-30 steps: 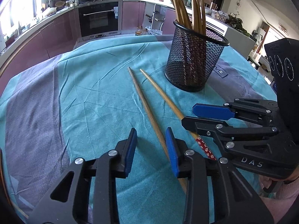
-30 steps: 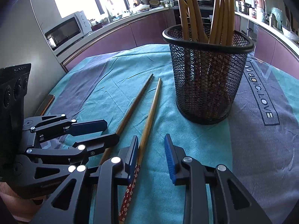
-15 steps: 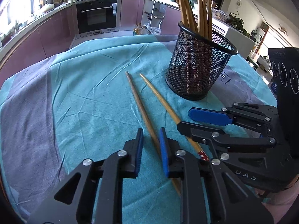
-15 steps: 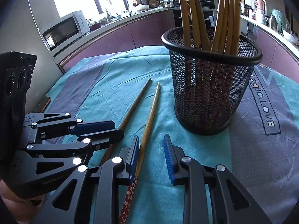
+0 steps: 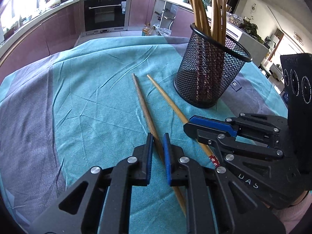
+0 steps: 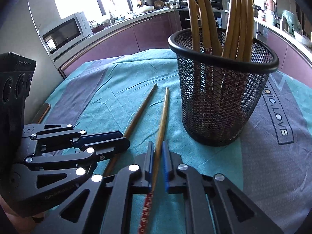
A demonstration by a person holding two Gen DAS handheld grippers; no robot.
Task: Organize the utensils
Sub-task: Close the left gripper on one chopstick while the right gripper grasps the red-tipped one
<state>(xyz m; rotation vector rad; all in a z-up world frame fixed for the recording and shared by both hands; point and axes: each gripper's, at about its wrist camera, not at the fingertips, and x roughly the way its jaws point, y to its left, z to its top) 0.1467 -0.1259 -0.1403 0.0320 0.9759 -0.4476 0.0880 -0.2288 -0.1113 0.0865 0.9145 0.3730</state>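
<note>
We see two hand-held grippers working low over a table covered with a teal and grey cloth [image 5: 87, 101], in a kitchen with an oven [image 5: 105, 13] behind and a microwave [image 6: 66, 32] on the counter. Two loose chopsticks lie on the cloth side by side, close together but apart, their thin tips pointing away from us toward the kitchen. The left gripper [image 5: 157, 142] has its blue-padded jaws drawn narrow around the darker chopstick [image 5: 142, 105]; the stick runs through the gap between the pads, and we cannot tell whether the pads actually press on it. The right gripper [image 6: 157, 152] likewise has its jaws brought close on either side of the lighter chopstick [image 6: 162, 120], whose near end carries a red flowered pattern; the pads sit just beside the wood, and again we cannot tell if they grip it. In the left camera's view the right gripper appears from the side, lying over the patterned end of the lighter stick. Just beyond the sticks, to their right, stands an upright black mesh cup [image 6: 220, 101] on the cloth, holding a bundle of chopsticks [image 6: 206, 19] that lean outward against its rim. Grey lettering is printed on the cloth beside the cup.
</note>
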